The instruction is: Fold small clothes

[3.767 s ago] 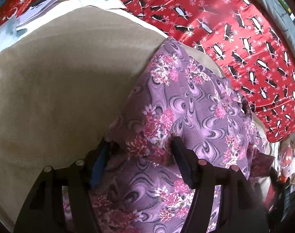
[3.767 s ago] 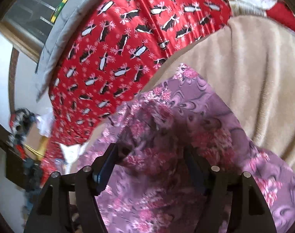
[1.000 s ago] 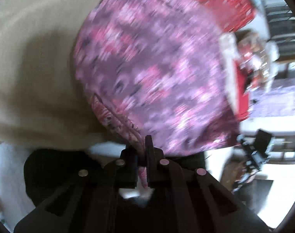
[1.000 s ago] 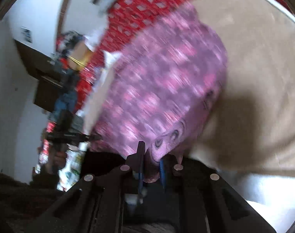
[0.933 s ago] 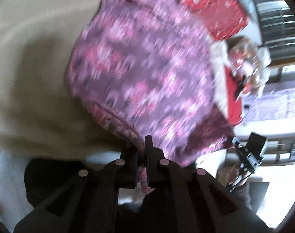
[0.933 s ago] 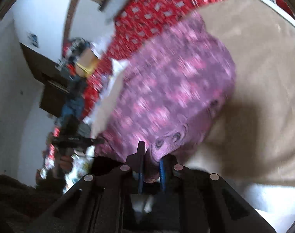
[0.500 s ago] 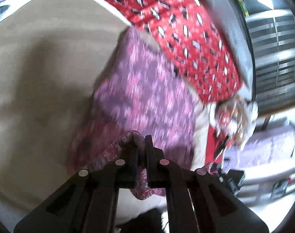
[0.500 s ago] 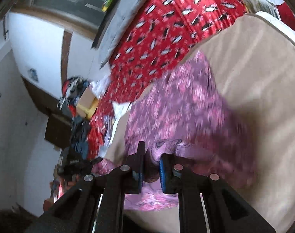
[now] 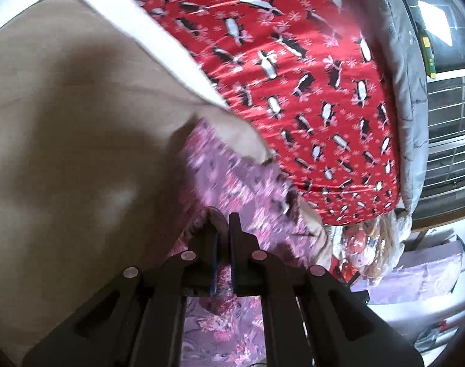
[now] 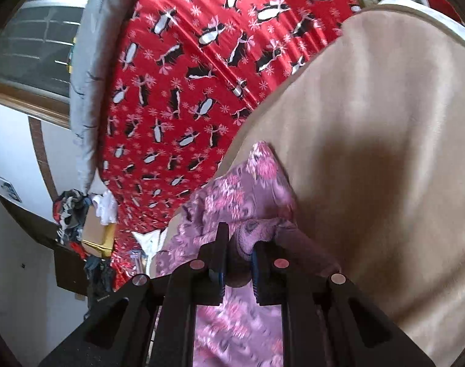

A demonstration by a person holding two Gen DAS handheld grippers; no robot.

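Beige blanket point(image 9: 79, 116) was spread as the work surface, bordered on its far side by a red penguin-print cover point(image 9: 308, 70) with a grey quilt point(image 9: 412, 98) at that cover's edge; a window point(image 10: 39, 42) was seen beyond.

Item: purple floral garment point(image 9: 232, 183), laid on the blanket near its edge by the red cover, one part lifted and bunched towards the cameras. It was recorded blurred in both views.

Left gripper point(image 9: 221, 223): jaws pressed together, a fold of the garment pinched between them.

Right gripper point(image 10: 240, 244): jaws nearly closed, a thicker roll of the same garment point(image 10: 247, 195) clamped between them.

Cluttered dark shelf point(image 10: 73, 223) was noted at the room's edge.
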